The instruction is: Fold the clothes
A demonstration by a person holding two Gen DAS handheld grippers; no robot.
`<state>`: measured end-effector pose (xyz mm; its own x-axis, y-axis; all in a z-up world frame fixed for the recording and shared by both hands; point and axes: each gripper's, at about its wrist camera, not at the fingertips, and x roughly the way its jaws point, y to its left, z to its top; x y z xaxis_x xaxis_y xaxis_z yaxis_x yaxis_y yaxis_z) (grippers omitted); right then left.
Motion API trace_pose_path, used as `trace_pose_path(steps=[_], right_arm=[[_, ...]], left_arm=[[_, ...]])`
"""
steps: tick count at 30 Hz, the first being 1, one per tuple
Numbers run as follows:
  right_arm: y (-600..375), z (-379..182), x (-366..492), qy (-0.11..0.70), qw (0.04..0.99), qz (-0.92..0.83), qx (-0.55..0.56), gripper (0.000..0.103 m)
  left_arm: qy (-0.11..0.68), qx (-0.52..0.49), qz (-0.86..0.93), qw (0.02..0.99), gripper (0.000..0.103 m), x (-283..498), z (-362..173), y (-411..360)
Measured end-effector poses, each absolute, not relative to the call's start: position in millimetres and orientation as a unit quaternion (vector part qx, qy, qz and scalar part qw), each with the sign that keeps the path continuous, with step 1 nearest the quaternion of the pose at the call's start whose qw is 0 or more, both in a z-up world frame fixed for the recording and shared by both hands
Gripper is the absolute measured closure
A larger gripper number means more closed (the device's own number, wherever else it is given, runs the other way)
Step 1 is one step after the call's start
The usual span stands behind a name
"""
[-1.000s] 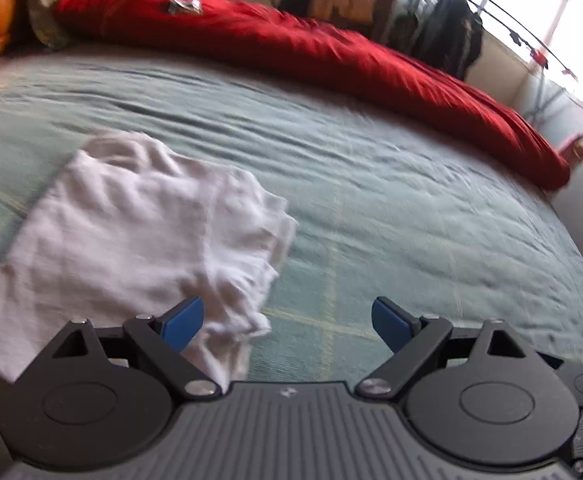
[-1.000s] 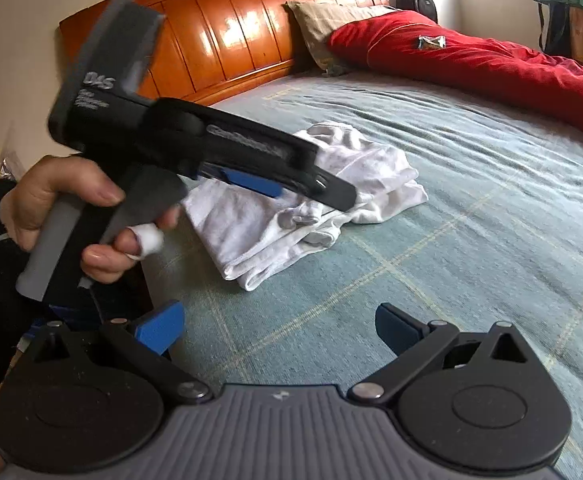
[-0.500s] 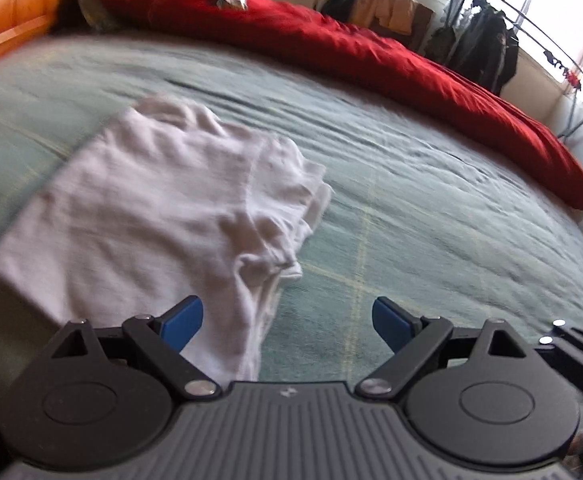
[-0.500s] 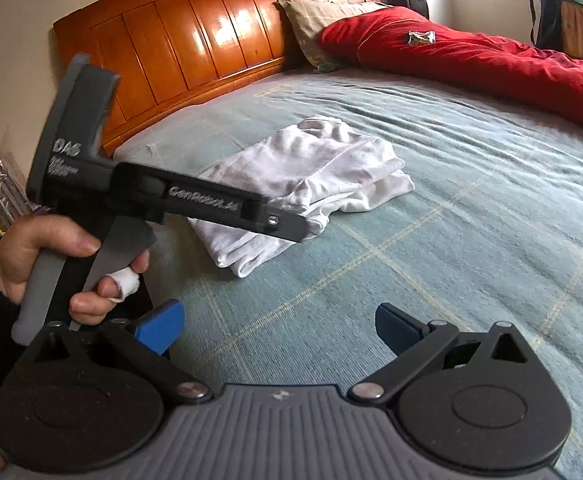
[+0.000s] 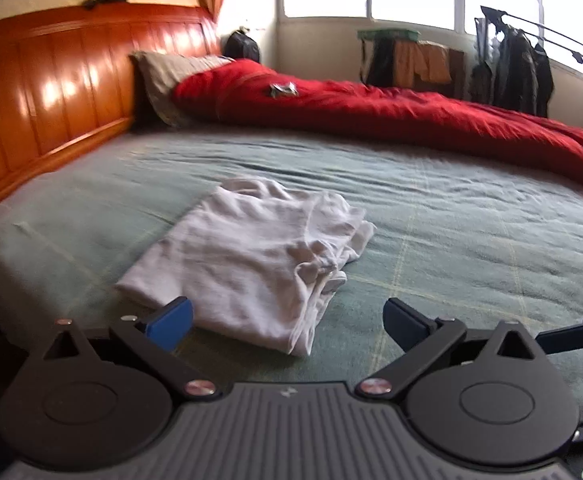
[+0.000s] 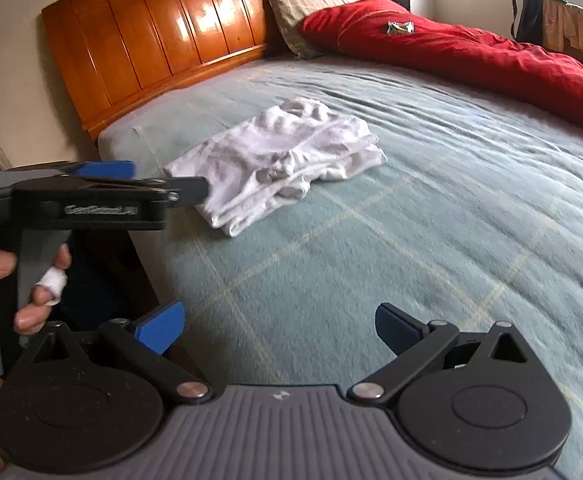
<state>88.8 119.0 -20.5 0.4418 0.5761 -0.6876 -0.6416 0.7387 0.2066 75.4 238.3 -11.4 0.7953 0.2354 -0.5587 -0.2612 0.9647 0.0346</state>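
A white garment (image 5: 259,256) lies folded in a rough rectangle on the green bedspread (image 5: 471,240), near the bed's head corner. It also shows in the right wrist view (image 6: 283,160). My left gripper (image 5: 287,322) is open and empty, held just short of the garment's near edge. My right gripper (image 6: 277,326) is open and empty, farther back over the bedspread. The left gripper appears from the side in the right wrist view (image 6: 163,182), level with the garment's near corner.
A red duvet (image 5: 391,112) lies bunched along the far side of the bed, with a pillow (image 5: 171,76) at its head. An orange wooden headboard (image 5: 43,88) stands on the left. Clothes racks (image 5: 511,68) stand by the window. The bed's edge (image 6: 159,248) drops off near my left hand.
Both grippers have pulled back and away from the garment, which now looks smaller and farther. The left gripper has tilted level. Both stay open.
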Motion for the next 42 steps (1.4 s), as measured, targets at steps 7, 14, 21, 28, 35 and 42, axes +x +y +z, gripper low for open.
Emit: trace_pose_path(steps=[7, 14, 21, 28, 35, 42], right_arm=[[109.7, -15.6, 70.4, 0.389, 0.858, 0.332, -0.056, 0.000], [103.6, -12.2, 53.2, 0.389, 0.866, 0.307, -0.070, 0.000], [102.0, -7.2, 31.4, 0.370, 0.881, 0.281, -0.094, 0.000], [101.5, -2.1, 8.8, 0.354, 0.893, 0.260, -0.098, 0.000], [107.8, -3.4, -12.1, 0.341, 0.897, 0.266, -0.095, 0.000], [108.1, -4.5, -30.2, 0.342, 0.896, 0.271, -0.087, 0.000]], left_arm=[[0.277, -0.024, 0.174, 0.945, 0.001, 43.4, -1.7, 217.5], [0.295, -0.039, 0.155, 0.942, 0.001, 20.5, 4.9, 198.6], [0.325, -0.040, 0.149, 0.933, 0.001, -2.1, 10.8, 183.1], [0.345, -0.069, 0.142, 0.925, 0.001, -24.3, 11.8, 182.3], [0.347, -0.063, 0.146, 0.924, 0.001, -43.5, 14.5, 177.3], [0.347, -0.063, 0.152, 0.923, 0.001, -55.7, 17.0, 174.6]])
